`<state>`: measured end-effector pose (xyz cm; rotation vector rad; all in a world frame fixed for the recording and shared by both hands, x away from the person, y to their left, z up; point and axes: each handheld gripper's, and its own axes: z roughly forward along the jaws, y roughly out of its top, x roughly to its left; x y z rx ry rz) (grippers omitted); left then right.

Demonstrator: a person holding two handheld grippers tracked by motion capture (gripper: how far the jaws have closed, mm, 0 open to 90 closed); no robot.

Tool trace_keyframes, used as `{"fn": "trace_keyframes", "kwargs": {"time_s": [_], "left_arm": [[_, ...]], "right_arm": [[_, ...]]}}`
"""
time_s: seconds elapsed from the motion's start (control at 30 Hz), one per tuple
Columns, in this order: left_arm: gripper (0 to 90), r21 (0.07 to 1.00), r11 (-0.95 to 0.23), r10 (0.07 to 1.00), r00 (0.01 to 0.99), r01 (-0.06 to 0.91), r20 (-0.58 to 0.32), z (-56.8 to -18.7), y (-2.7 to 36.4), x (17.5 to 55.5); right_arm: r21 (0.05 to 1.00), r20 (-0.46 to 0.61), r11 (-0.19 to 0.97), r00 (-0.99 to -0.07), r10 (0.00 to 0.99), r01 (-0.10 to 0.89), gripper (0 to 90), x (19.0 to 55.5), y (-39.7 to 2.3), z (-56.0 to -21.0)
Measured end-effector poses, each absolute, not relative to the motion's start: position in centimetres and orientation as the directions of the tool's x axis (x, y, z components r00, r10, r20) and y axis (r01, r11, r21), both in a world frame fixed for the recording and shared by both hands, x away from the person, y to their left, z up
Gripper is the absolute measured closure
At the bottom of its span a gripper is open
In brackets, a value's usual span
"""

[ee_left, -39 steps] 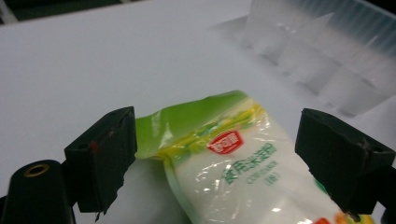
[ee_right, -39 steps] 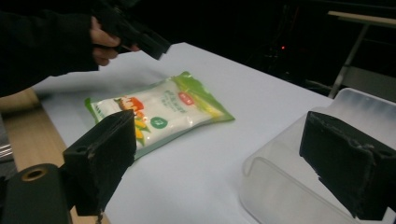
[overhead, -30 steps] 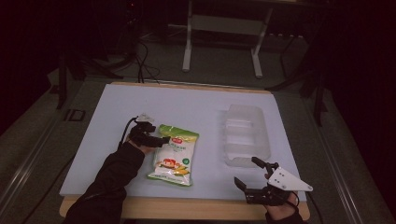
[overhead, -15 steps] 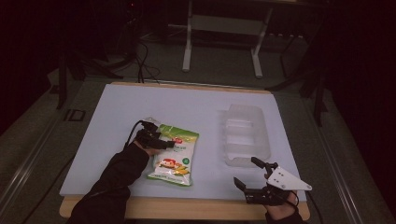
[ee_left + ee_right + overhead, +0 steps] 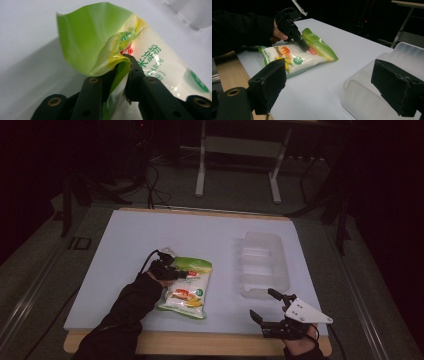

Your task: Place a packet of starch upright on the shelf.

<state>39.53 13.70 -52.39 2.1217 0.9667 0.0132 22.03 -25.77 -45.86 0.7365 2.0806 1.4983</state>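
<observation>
2 grippers: left gripper (image 5: pixel 181 274) has just pinched bag (image 5: pixel 187 290); right gripper (image 5: pixel 267 306) gapes beside clear tray (image 5: pixel 262 265).

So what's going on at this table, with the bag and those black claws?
A person holds a two-jaw gripper in each hand. The left gripper has just been closing and now pinches the green top edge of a starch bag, crumpling the film between its jaws; the bag lies flat on the white table. The right gripper waits open near the table's front edge, just in front of a clear plastic container that sits empty beside the bag.
</observation>
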Motion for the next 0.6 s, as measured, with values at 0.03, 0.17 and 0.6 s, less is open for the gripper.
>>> {"fn": "trace_keyframes", "kwargs": {"time_s": [0.03, 0.17, 0.6], "left_arm": [[81.5, 0.668, -0.401, 0.638, 0.714, 0.627, -0.287, -52.2, 13.7, 39.5], [83.1, 0.684, -0.407, 0.64, 0.723, 0.606, -0.259, -51.5, 13.6, 39.1], [84.6, 0.742, -0.406, 0.617, 0.759, 0.533, -0.207, -48.3, 13.4, 37.4]], "right_arm": [[0.953, -0.06, 0.26, -0.747, 0.663, 0.154, 12.6, 22.0, -25.8, -45.9], [0.953, -0.06, 0.26, -0.747, 0.662, 0.154, 12.6, 22.0, -25.8, -45.9], [0.954, -0.058, 0.258, -0.743, 0.667, 0.157, 12.7, 22.1, -25.9, -45.8]]}}
